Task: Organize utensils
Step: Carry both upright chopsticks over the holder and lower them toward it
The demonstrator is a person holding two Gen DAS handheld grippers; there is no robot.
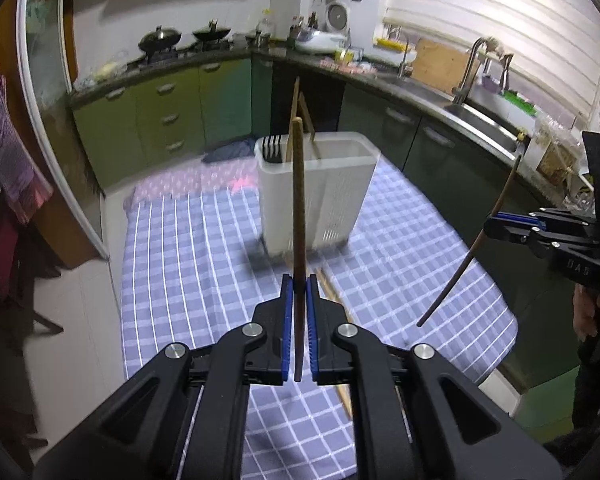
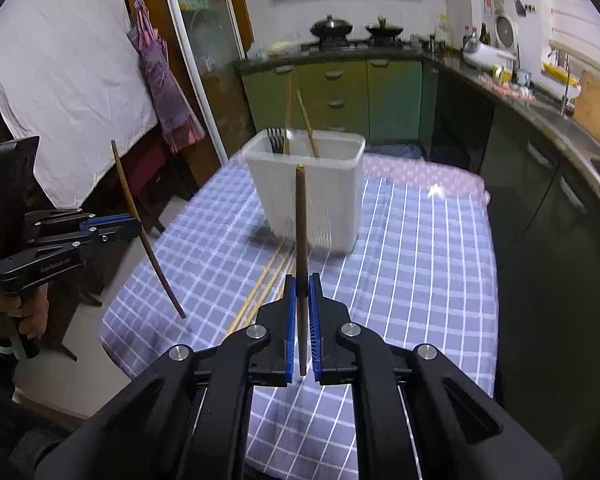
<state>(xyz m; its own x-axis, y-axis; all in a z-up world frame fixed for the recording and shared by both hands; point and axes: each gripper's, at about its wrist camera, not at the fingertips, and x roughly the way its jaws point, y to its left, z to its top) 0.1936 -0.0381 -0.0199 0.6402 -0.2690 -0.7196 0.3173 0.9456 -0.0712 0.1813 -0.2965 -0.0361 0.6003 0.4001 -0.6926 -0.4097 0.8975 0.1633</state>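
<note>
A white utensil holder (image 1: 320, 192) (image 2: 312, 192) stands on the checked tablecloth, holding a black fork (image 1: 271, 145) and two light chopsticks (image 1: 300, 120). My left gripper (image 1: 299, 284) is shut on a dark brown chopstick (image 1: 299, 208), held upright above the table before the holder. My right gripper (image 2: 302, 280) is shut on another dark chopstick (image 2: 301, 224), also upright. Each gripper shows in the other's view, the right one (image 1: 496, 222) and the left one (image 2: 134, 226). Light wooden chopsticks (image 2: 260, 292) (image 1: 332, 292) lie on the cloth under the grippers.
The table (image 1: 188, 264) has a blue checked cloth; its edges drop to the floor on the left and right. Green kitchen cabinets (image 1: 160, 112) and a counter with a sink (image 1: 488, 120) ring the room. A purple cloth (image 2: 160, 76) hangs by the door.
</note>
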